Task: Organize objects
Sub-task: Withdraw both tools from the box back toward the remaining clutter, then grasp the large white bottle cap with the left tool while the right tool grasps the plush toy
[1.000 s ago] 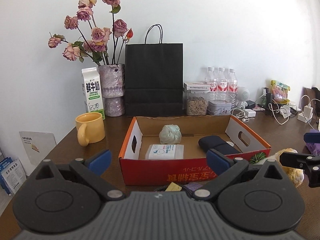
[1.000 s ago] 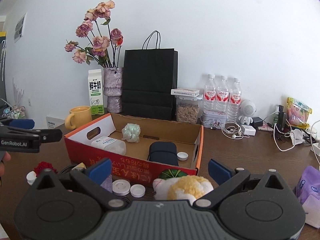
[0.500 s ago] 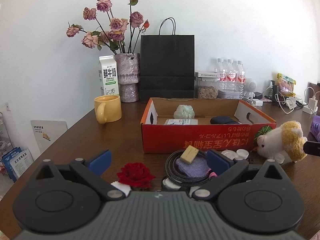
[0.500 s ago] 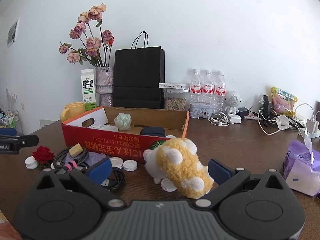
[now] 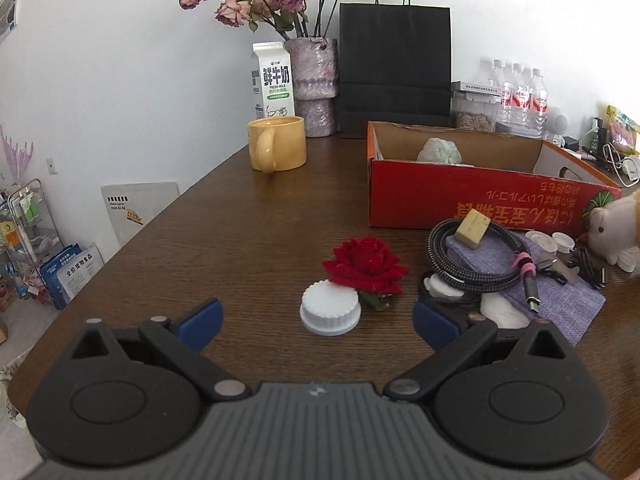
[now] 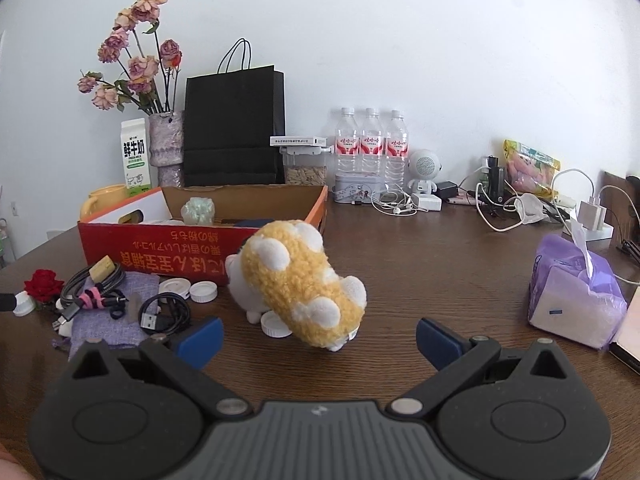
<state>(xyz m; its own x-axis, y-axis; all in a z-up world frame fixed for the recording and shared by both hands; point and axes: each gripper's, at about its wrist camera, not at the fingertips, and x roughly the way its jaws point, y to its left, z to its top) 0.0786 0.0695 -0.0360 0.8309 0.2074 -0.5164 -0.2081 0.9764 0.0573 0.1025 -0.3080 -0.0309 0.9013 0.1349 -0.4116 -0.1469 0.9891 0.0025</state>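
We hold our left tongs (image 5: 318,322) wide open, with nothing in them. Just ahead of them, a bit past the blue tips and near the middle of the gap, a white cap (image 5: 330,307) lies flat on the desk (image 5: 224,240). A red rose (image 5: 365,263) touches the cap from behind. We think the cap is the next thing for this hand, and a short push forward should put a tip on each side of it.

Our right tongs (image 6: 319,338) are wide open too, and empty. A yellow plush (image 6: 298,276) lies just ahead of them. Its long side slants from far left to near right, so its near end points between the tips. The right hand is much nearer to the plush, and the left hand is nearer to the cap.

The red box (image 5: 472,198) sits behind both things, well apart from the cap, and some things are in it already. We think the loose things should go there.

The milk carton (image 5: 273,80) says "FRESH MILK" under big Chinese signs. The box has yellow Chinese writing, and it is upside down to us. The bottle labels are too small to read.
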